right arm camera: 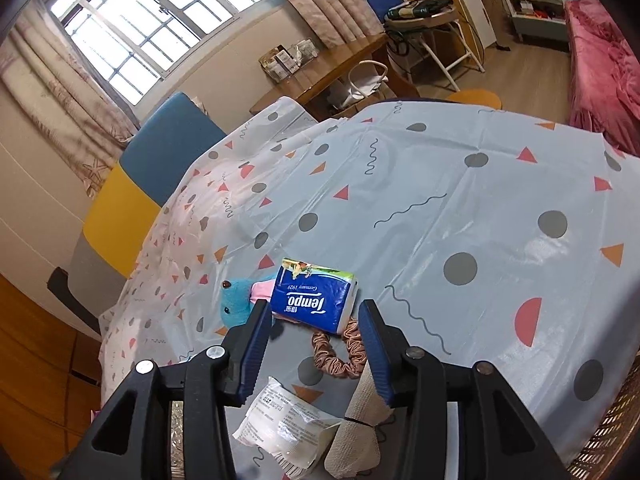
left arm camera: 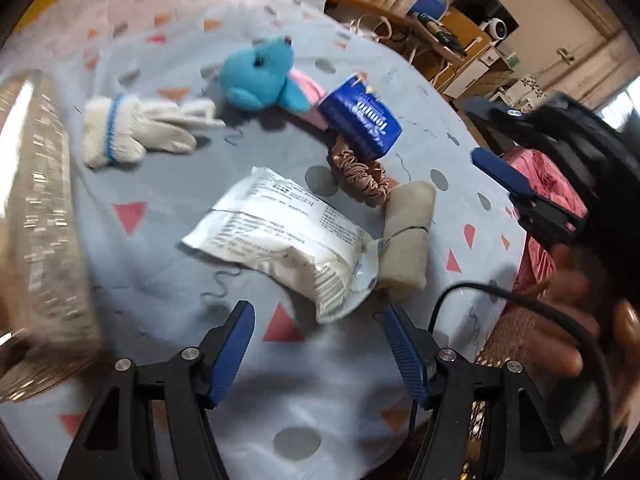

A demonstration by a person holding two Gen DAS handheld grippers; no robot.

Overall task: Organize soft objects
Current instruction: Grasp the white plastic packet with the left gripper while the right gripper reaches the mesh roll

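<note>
Soft things lie on the patterned tablecloth (left arm camera: 152, 264): a blue plush toy (left arm camera: 260, 76), a white knit glove (left arm camera: 132, 132), a blue Tempo tissue pack (left arm camera: 360, 120), a pink-brown scrunchie (left arm camera: 360, 176), a white plastic packet (left arm camera: 280, 236) and a beige rolled cloth (left arm camera: 408, 236). My left gripper (left arm camera: 320, 320) is open and empty just in front of the white packet. My right gripper (right arm camera: 316, 320) is open and empty above the tissue pack (right arm camera: 316, 296), scrunchie (right arm camera: 340, 352), packet (right arm camera: 288, 432) and beige cloth (right arm camera: 360, 432). The plush (right arm camera: 236, 304) shows left of it. The right gripper also shows in the left wrist view (left arm camera: 532, 184).
A woven basket rim (left arm camera: 44, 216) stands at the left table edge; another wicker edge (right arm camera: 612, 432) shows at lower right. A pink blanket (left arm camera: 544, 200) lies past the table's right edge. A blue and yellow chair (right arm camera: 152, 160), a wooden desk (right arm camera: 332, 68) and a folding chair (right arm camera: 424, 20) stand beyond the table.
</note>
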